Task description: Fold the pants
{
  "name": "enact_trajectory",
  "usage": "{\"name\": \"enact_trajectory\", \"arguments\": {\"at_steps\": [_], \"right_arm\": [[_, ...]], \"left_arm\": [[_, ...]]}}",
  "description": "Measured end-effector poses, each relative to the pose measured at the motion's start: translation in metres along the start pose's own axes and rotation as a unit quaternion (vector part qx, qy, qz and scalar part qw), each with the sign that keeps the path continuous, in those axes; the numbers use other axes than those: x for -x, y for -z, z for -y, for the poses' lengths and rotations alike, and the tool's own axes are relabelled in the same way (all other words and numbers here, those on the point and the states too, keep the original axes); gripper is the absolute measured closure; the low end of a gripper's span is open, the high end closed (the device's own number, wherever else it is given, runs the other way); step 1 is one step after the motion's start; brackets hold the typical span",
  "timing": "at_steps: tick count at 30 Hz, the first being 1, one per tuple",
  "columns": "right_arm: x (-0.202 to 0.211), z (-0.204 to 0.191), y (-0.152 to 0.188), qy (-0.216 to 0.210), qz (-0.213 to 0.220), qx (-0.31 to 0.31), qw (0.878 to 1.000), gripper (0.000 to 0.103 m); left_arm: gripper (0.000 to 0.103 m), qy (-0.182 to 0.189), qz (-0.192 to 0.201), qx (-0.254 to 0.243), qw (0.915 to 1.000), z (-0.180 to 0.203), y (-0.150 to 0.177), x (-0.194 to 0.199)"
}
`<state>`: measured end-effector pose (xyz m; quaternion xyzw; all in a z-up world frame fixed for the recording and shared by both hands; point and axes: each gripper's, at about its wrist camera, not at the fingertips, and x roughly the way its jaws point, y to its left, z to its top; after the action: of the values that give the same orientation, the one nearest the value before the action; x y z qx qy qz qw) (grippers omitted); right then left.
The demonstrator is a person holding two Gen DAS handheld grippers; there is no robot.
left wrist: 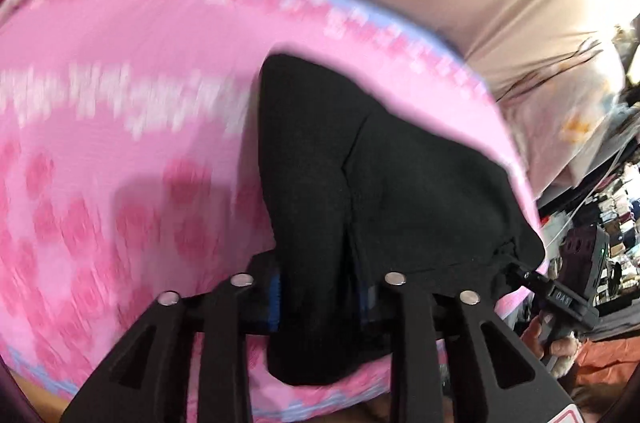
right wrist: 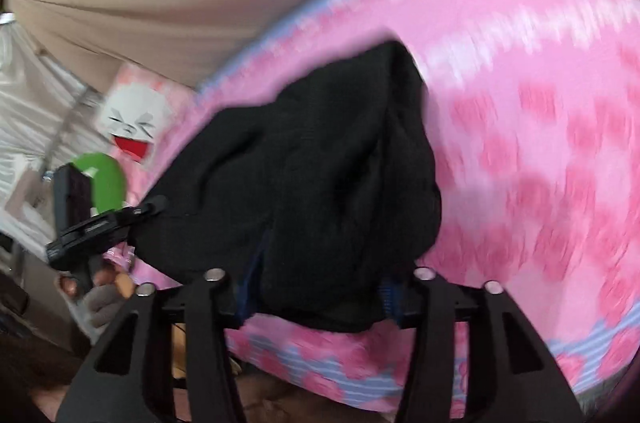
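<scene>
The black pants (left wrist: 360, 191) hang bunched right ahead of the left gripper (left wrist: 320, 297), filling its centre up to twelve o'clock and blocking the way forward. Toward nine o'clock the pink blanket (left wrist: 120, 111) lies bare, open room to pass. At three o'clock the right gripper (left wrist: 560, 287) crowds in close. From the right wrist, the pants block the middle, the blanket opens at two o'clock, and a cartoon-face pillow (right wrist: 136, 127) sits at ten.
</scene>
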<state>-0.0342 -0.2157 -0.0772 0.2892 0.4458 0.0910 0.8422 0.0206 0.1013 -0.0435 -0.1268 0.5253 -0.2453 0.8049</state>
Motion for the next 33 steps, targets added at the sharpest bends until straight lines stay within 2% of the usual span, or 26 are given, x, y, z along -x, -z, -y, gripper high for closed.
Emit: {"name": "enact_trajectory", "arguments": {"at_steps": [2,5,8,11,15,17,18,21,23,25,33], "right_arm": [[0.002,0.013,0.005,-0.033,0.003,-0.037,0.999,0.039],[0.002,0.012,0.003,-0.039,0.000,-0.040,0.998,0.035],[0.000,0.003,0.001,-0.034,0.002,-0.026,0.999,0.029],[-0.003,-0.002,0.007,-0.023,0.014,-0.018,0.999,0.028],[-0.005,-0.004,0.006,-0.016,0.017,-0.013,1.000,0.028],[-0.004,-0.003,0.007,-0.014,0.019,-0.012,1.000,0.030],[-0.004,-0.006,0.008,-0.010,0.021,-0.010,1.000,0.036],[0.002,-0.010,0.011,0.002,0.032,0.005,0.999,0.049],[0.009,-0.014,0.011,0.015,0.043,0.018,0.999,0.055],[0.015,-0.018,0.011,0.022,0.051,0.026,0.998,0.058],[0.047,-0.037,-0.001,0.030,0.093,0.058,0.993,0.061]], "left_arm": [[0.060,0.004,0.005,0.016,0.9999,-0.006,0.011,-0.004],[0.051,0.014,0.017,0.033,0.9992,-0.008,0.013,-0.006],[0.046,0.007,0.003,0.039,0.9992,-0.011,0.010,-0.016],[0.045,-0.010,0.000,0.036,0.9993,-0.010,0.011,-0.020],[0.045,-0.061,0.010,-0.002,0.9981,0.007,0.012,-0.019],[0.051,-0.085,0.017,-0.027,0.9959,0.017,0.013,-0.020],[0.053,-0.092,0.018,-0.035,0.9949,0.021,0.014,-0.020],[0.066,-0.117,0.023,-0.060,0.9910,0.033,0.015,-0.019],[0.080,-0.134,0.028,-0.068,0.9883,0.038,0.016,-0.016],[0.086,-0.147,0.036,-0.077,0.9854,0.042,0.016,-0.011],[0.088,-0.162,0.082,-0.103,0.9780,0.067,0.008,0.017]]}}
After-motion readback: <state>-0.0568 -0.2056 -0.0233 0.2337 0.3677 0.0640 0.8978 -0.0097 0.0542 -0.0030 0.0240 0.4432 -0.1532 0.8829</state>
